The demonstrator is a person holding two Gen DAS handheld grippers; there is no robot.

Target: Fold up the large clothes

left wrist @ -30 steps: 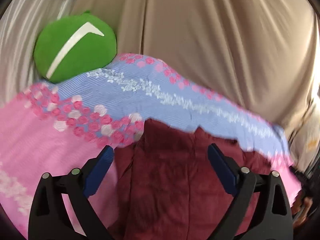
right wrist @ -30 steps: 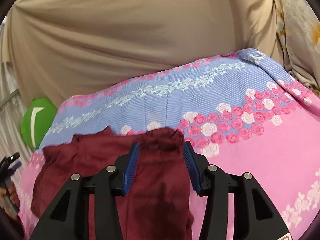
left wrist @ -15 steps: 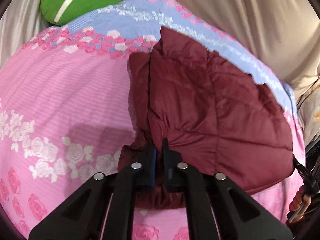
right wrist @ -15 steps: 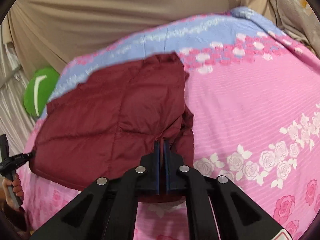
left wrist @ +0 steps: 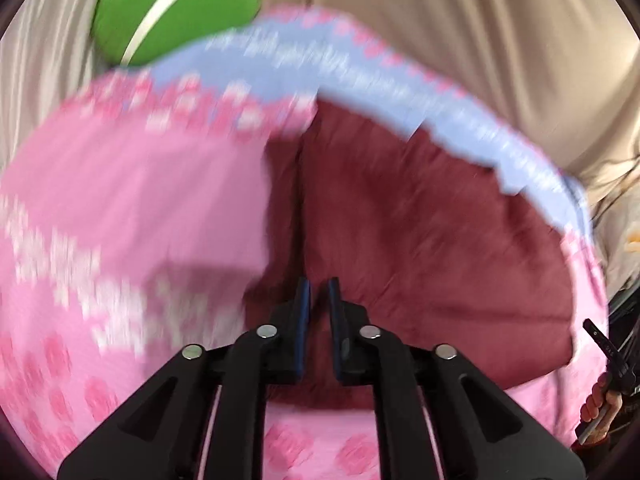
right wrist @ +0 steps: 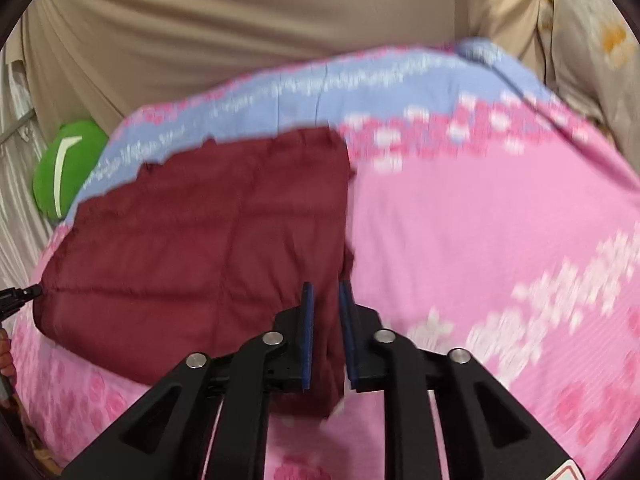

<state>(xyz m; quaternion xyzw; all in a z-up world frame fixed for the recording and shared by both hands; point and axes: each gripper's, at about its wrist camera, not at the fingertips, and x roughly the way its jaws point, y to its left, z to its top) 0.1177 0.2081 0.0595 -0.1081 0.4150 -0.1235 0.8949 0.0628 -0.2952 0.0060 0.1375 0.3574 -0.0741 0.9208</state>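
My left gripper, black-framed with blue pads, is hovering over the near edge of the dark red quilted jacket, its jaws standing slightly parted with nothing between them. My right gripper is doing the same over the jacket's near right corner, jaws a little apart and empty; cloth is showing through the gap, but I am not seeing it pinched.

The jacket is lying folded and flat on the pink bedspread printed with roses, its far edge reaching onto the bedspread's lilac-blue band. In the left view a vertical crease or overlap is running down the jacket's left part.

I am not reading any writing anywhere. The only mark is a curved white stripe on the round green cushion, which is sitting at the far left corner of the bed against the beige draped curtain. A white-and-red sticker corner on the right gripper's frame is cut off at the picture's edge.

Both views are smeared by motion, so the rose print is blurring. Nothing is standing between the grippers and the jacket.
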